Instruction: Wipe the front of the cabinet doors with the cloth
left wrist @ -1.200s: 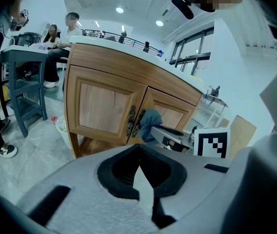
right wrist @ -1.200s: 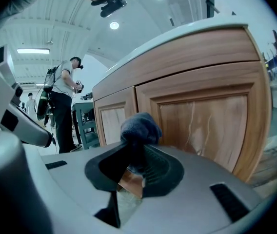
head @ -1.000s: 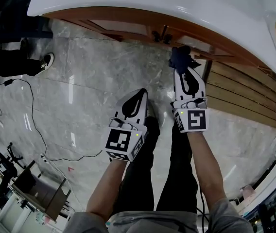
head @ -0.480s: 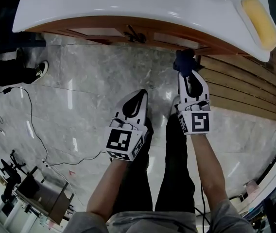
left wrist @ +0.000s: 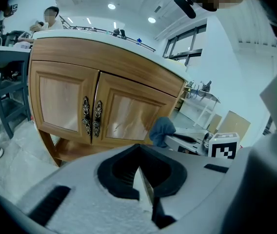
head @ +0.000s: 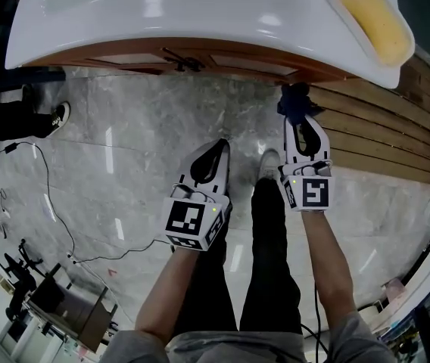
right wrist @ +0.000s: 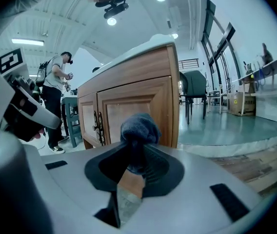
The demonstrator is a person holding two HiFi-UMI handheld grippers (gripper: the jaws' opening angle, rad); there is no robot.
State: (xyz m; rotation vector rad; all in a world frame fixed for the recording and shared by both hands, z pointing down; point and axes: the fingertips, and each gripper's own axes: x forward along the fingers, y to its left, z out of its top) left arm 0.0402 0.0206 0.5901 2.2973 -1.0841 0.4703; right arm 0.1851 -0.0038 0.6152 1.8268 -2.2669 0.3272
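The right gripper (head: 297,118) pinches a dark blue cloth (head: 294,99) bunched between its jaws, held up at the right edge of the wooden cabinet's right door (right wrist: 128,107); whether the two touch is unclear. The left gripper (head: 213,156) hangs nearer, over the marble floor (head: 139,127), with its jaws pressed together on nothing, pointing at the double doors (left wrist: 114,112) under the white counter (head: 200,13).

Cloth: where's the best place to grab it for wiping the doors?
By its bunched tail, from behind, as the right gripper does now: the cloth bulges as a soft wad past the tips, facing the cabinet door.
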